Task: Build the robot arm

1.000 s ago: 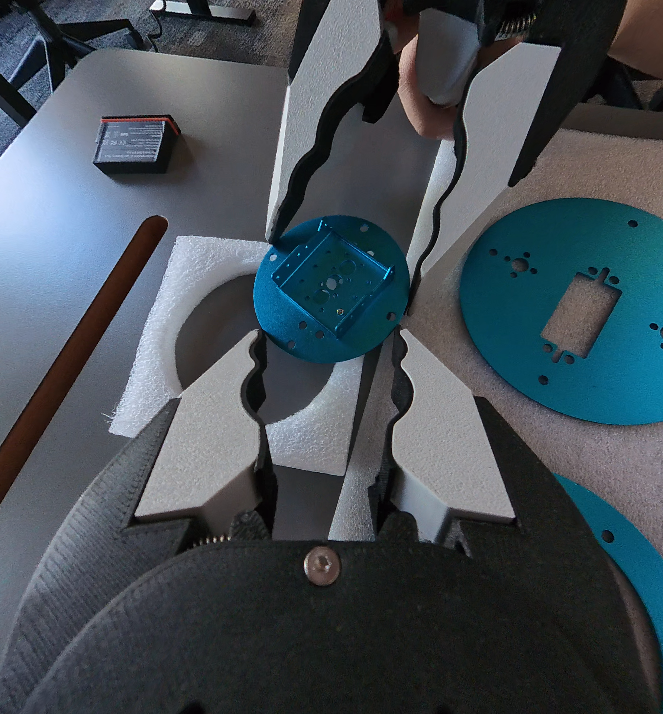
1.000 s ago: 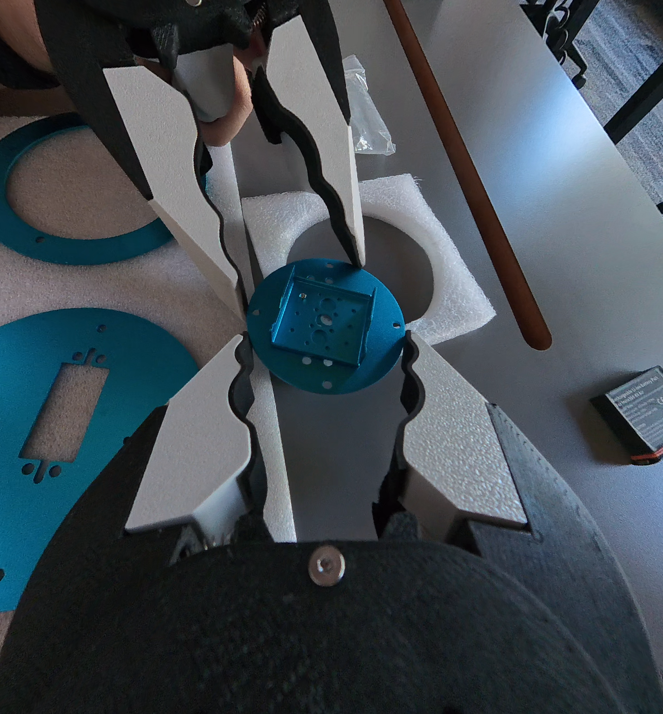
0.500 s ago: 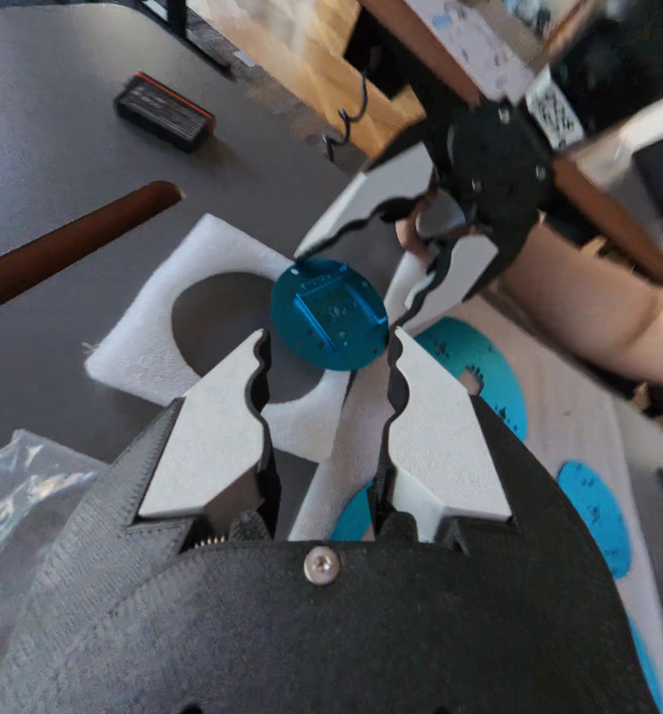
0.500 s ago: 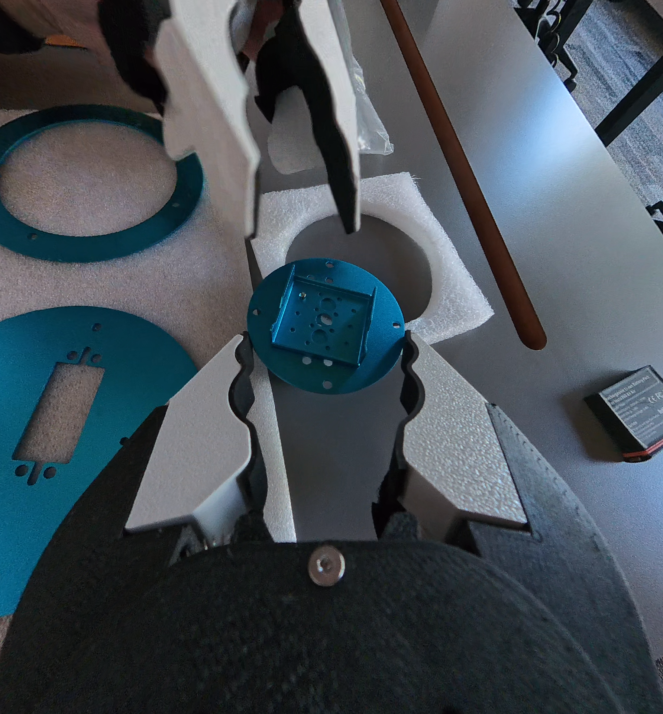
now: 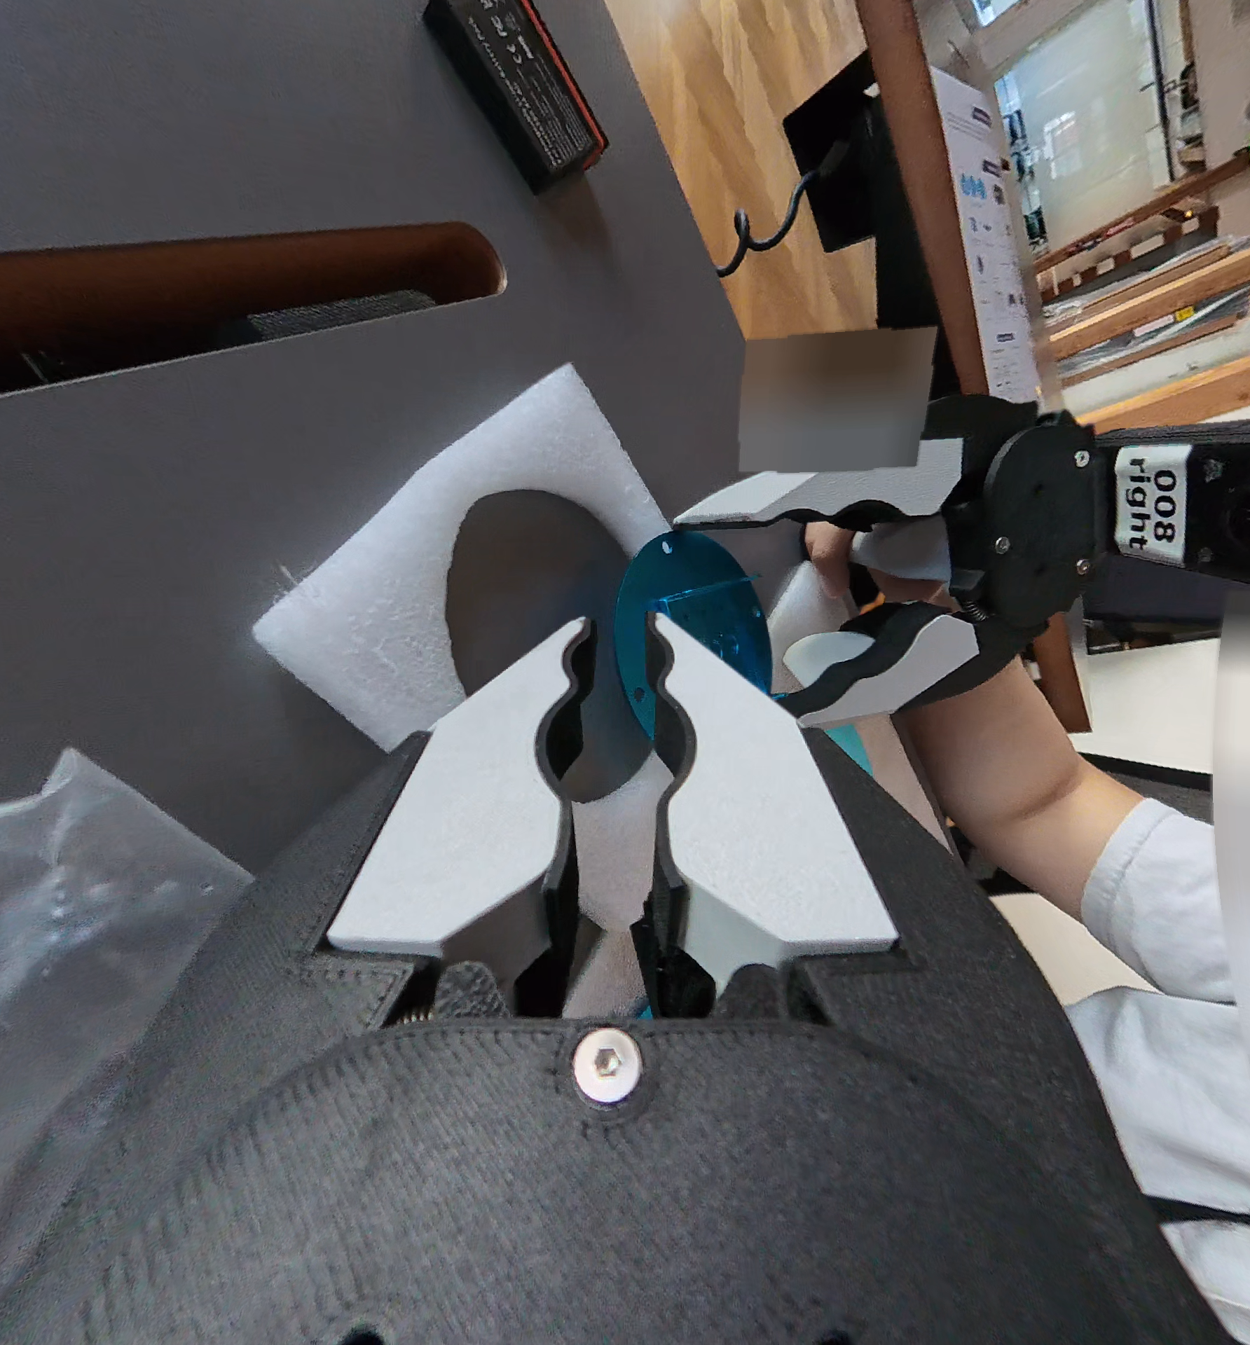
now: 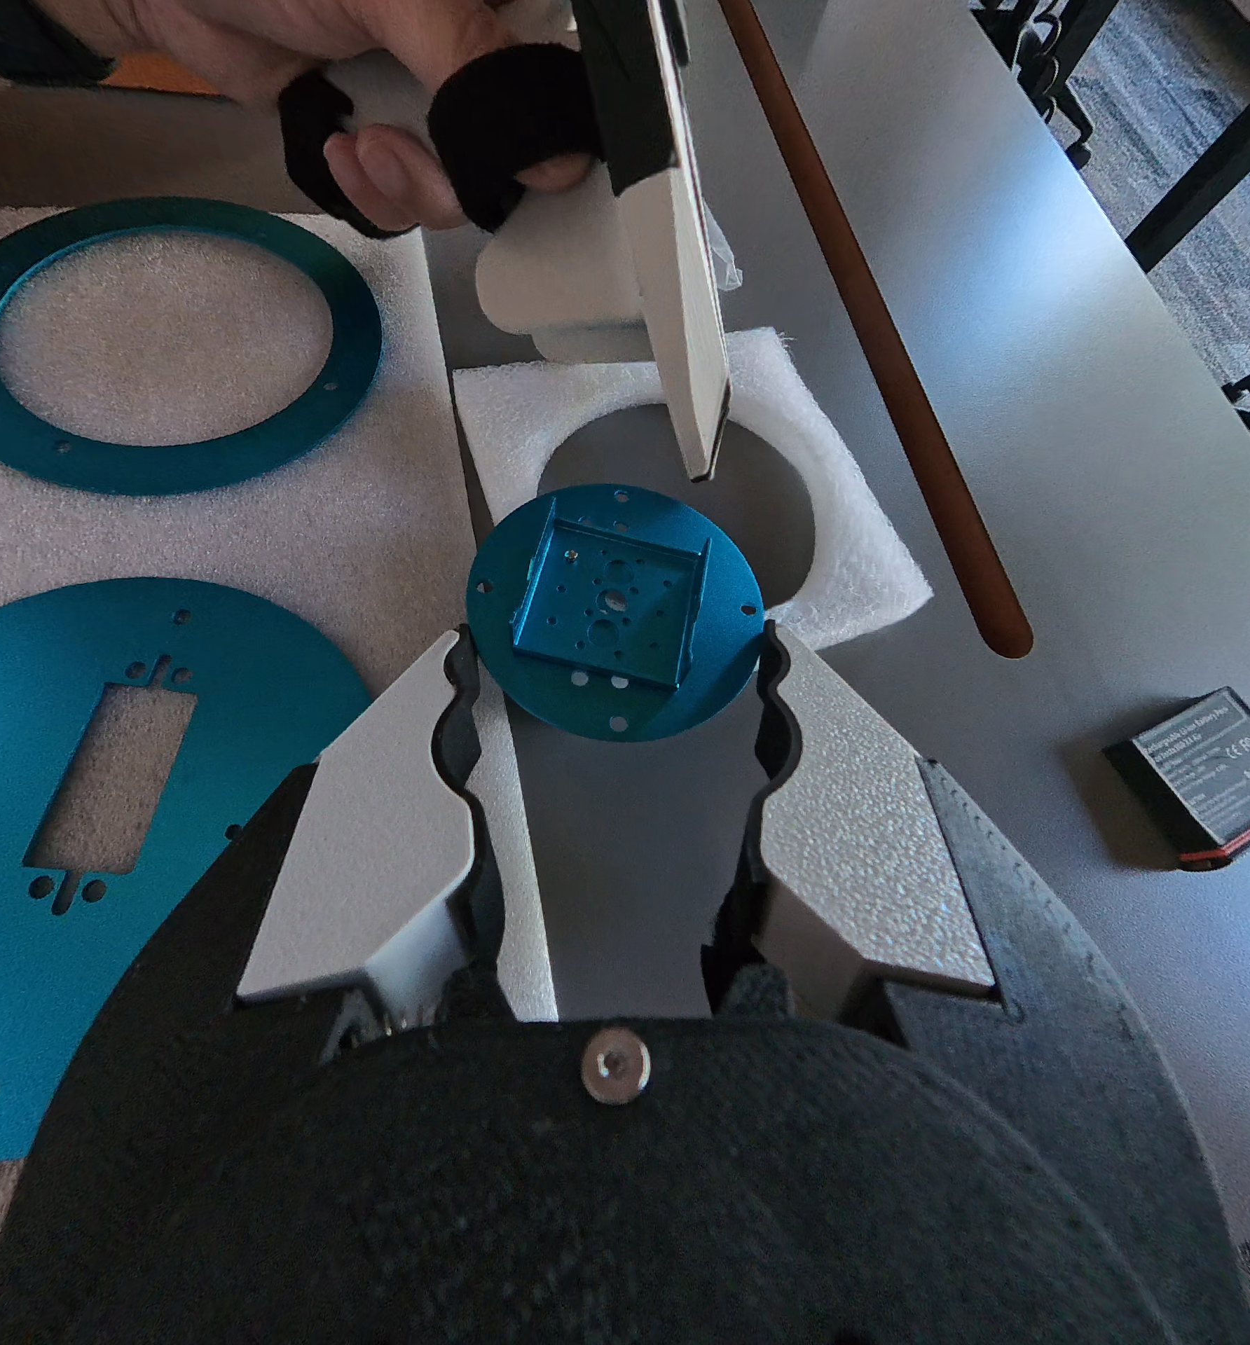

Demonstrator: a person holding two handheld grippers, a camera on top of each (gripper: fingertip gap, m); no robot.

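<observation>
A small blue round plate (image 6: 717,655) with a square blue bracket (image 6: 578,619) on it lies flat, partly on a white foam square (image 6: 848,524) with a round hole and partly on the grey table (image 6: 1044,364). My right gripper (image 6: 613,635) is open, its fingertips on either side of the plate's near edge. My left gripper (image 5: 618,622) is turned on its side, its jaws a narrow gap apart and empty. In the right wrist view its fingertips (image 6: 702,466) hang over the foam hole just behind the plate, apart from it. The plate (image 5: 680,575) and my right gripper (image 5: 742,619) show in the left wrist view.
A blue ring (image 6: 171,469) and a large blue plate with a rectangular cutout (image 6: 258,655) lie on a white foam sheet (image 6: 207,538) at the left. A black battery pack (image 6: 1204,779) lies at the right. A brown slot (image 6: 869,327) runs along the table. A clear plastic bag (image 5: 61,910) lies near my left gripper. The left gripper's tips are roughly 5 cm from the right gripper's.
My left gripper pulled off the plate's far edge, rolled onto its side, and its jaws narrowed. My right gripper and the plate stayed put.
</observation>
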